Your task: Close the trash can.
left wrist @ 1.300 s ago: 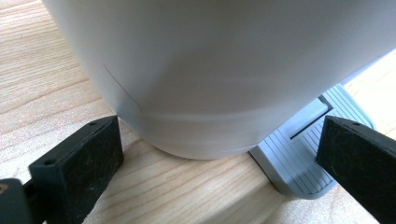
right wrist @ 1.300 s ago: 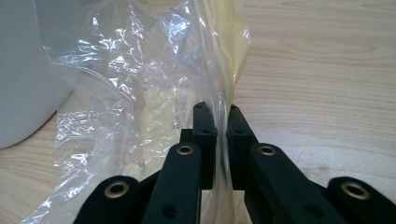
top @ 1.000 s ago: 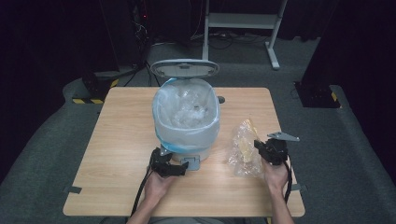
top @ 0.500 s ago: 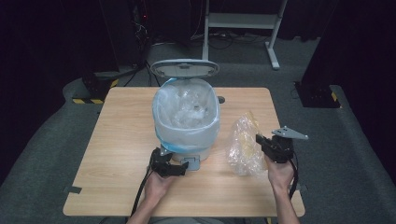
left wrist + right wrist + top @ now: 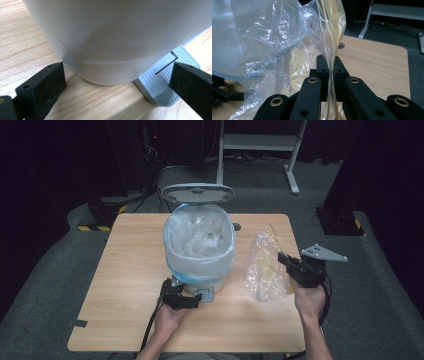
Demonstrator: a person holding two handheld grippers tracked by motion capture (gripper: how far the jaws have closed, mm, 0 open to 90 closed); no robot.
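Right claw (image 5: 286,261) clenched on plastic bag (image 5: 263,266), bin (image 5: 200,247) mouth lies left of it; left claw (image 5: 184,296) released, straddling bin base.

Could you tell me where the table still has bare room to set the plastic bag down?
The table is bare left of the pedal bin and along its right edge behind the plastic bag. The front middle is crowded: left claw, pedal.

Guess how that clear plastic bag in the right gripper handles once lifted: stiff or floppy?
Probably floppy: the clear plastic bag hangs crumpled from the right gripper, pinched by a thin film edge. Likely light, since that pinch carries it. Glossy film may slip.
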